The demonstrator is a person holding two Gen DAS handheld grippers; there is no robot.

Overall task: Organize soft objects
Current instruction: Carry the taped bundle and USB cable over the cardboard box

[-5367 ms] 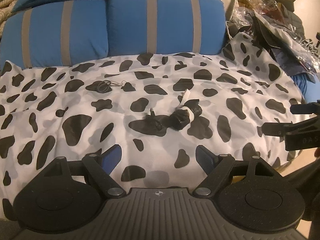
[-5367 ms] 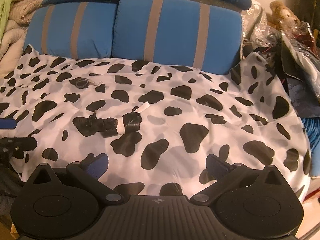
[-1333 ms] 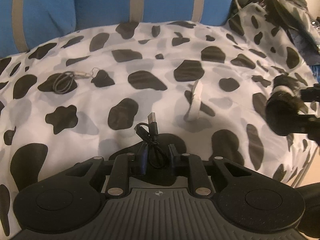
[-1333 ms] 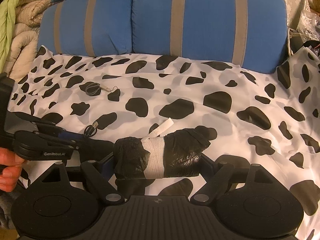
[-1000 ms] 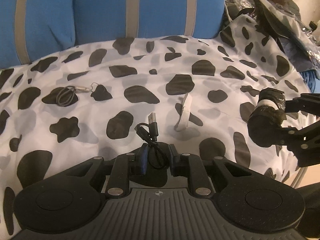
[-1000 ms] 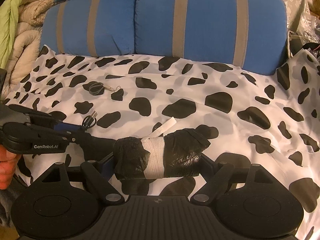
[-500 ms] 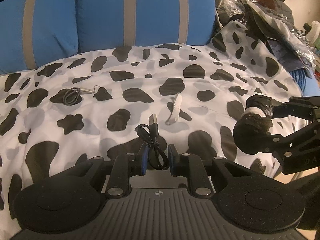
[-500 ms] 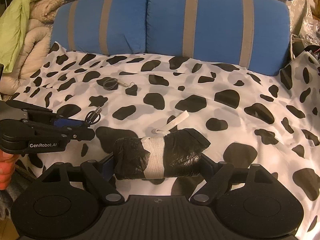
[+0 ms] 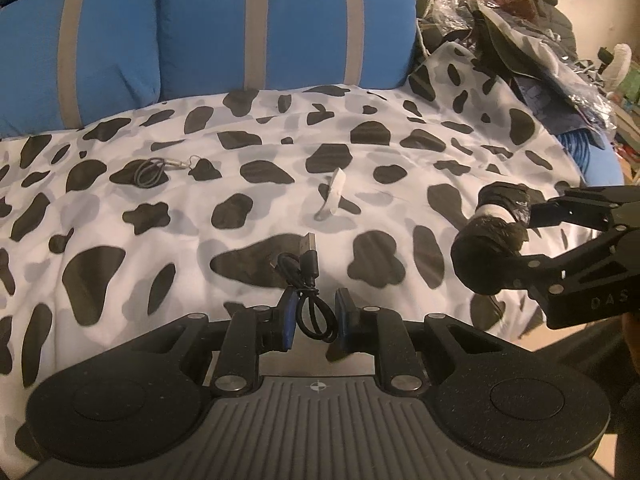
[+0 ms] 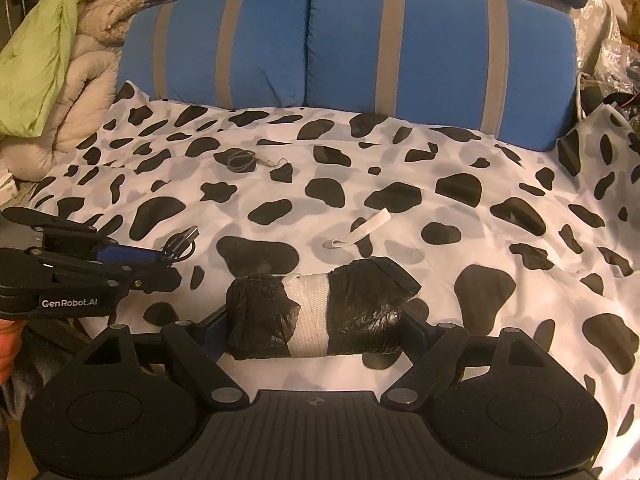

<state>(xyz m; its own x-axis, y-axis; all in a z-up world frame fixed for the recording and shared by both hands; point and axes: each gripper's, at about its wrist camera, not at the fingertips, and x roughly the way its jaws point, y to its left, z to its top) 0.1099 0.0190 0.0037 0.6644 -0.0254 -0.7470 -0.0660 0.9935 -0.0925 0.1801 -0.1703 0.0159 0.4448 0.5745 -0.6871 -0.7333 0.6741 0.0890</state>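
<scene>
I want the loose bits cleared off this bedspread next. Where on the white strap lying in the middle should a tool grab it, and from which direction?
Probably the white strap at its mid-length, coming down from above with the jaws across its narrow width. It lies flat and slanted on the cow-print bedspread, a small loop at its near end, so a side approach would likely just pinch fabric.

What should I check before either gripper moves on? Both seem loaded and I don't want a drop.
1. Left gripper shut on black USB cable: ok.
2. Cable's plug end dangles clear of the pads: not ok.
3. Right gripper shut on black wrapped bundle: ok.
4. Bundle's white band stays wrapped: ok.
5. Drop-off spot visible: cannot tell.
6. White strap and grey cable coil lying apart on the bedsheet: ok.
</scene>
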